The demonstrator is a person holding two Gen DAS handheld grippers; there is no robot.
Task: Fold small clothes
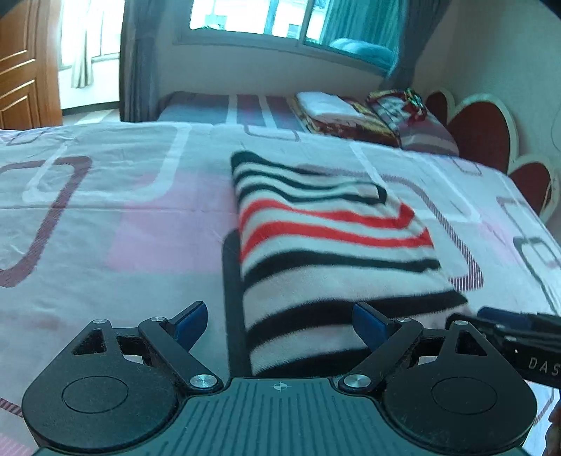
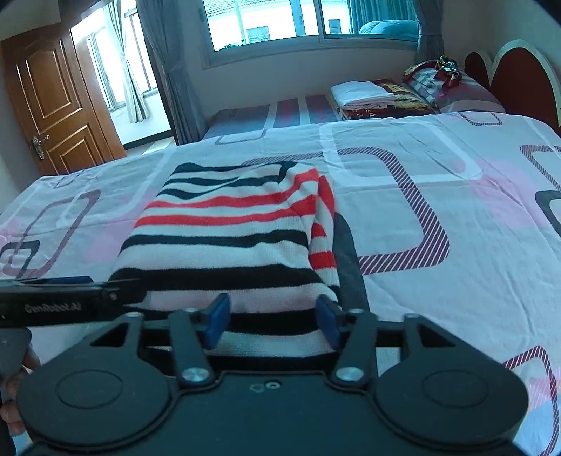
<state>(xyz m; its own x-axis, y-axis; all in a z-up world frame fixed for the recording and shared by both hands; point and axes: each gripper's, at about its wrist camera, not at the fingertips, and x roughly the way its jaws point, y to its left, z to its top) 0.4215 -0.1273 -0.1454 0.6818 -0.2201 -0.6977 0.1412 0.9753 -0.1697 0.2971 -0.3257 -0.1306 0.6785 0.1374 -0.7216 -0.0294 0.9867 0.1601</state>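
Note:
A folded striped garment (image 1: 329, 245), white with black and red stripes, lies on the bed; it also shows in the right wrist view (image 2: 228, 238). My left gripper (image 1: 280, 322) is open at the garment's near left corner, its jaws wide apart around the edge. My right gripper (image 2: 273, 324) is open at the near right edge, its blue pads on either side of the cloth without pinching it. The right gripper shows at the right edge of the left wrist view (image 1: 519, 326); the left one shows at the left of the right wrist view (image 2: 70, 291).
The bed sheet (image 2: 438, 196) is pink and white with rectangle patterns. Folded bedding (image 2: 378, 94) and pillows lie at the far end by a red heart-shaped headboard (image 1: 484, 133). A wooden door (image 2: 52, 101) and a window (image 2: 266, 21) stand beyond.

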